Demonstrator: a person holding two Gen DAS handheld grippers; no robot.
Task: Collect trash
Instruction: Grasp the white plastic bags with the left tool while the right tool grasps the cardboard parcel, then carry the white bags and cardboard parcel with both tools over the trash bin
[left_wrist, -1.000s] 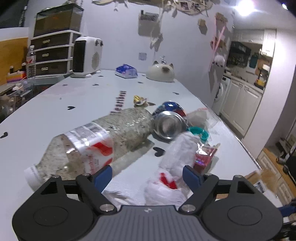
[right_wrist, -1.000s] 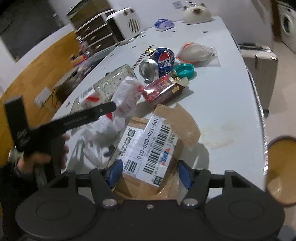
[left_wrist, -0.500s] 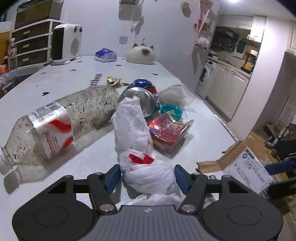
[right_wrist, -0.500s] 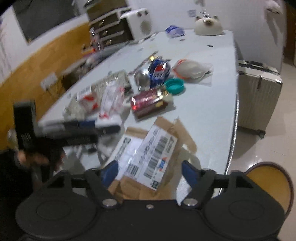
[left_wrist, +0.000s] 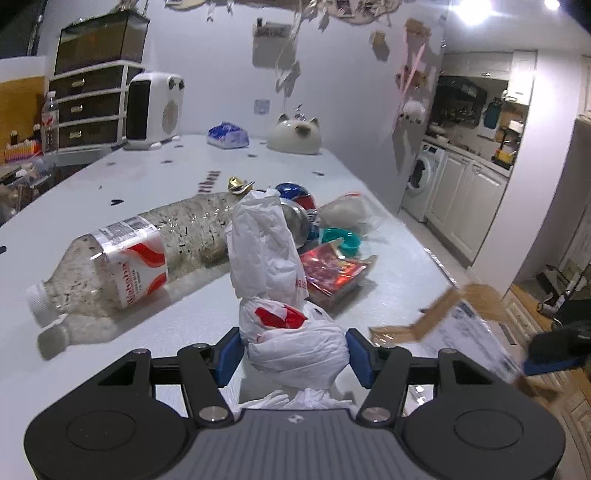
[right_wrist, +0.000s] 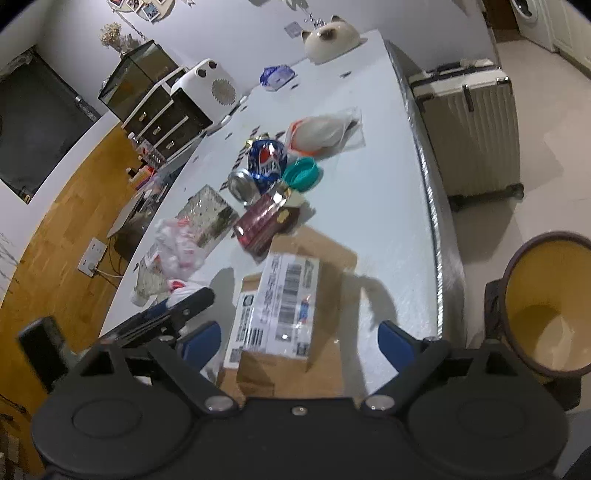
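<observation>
Dim, bluish room; ceiling lamps (left_wrist: 474, 10) flare white far right; soft shadows fall on the worktop (right_wrist: 373, 206); fisheye bends the edges; cardboard box (left_wrist: 458, 317) smears with motion blur.

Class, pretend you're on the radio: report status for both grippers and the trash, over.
Left gripper closed on white plastic bag. Right gripper open over flattened cardboard box. Bin off table edge, nothing blocking.

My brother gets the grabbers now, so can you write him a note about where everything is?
Left gripper: jaws just closing on the knotted white plastic bag, pads at its sides.
Right gripper: open and opening wider, empty, above the flattened cardboard box.
On the table: big plastic bottle, soda can, red packet, teal lid, clear bag.
Bin beside the table looks empty. All trash left.
</observation>
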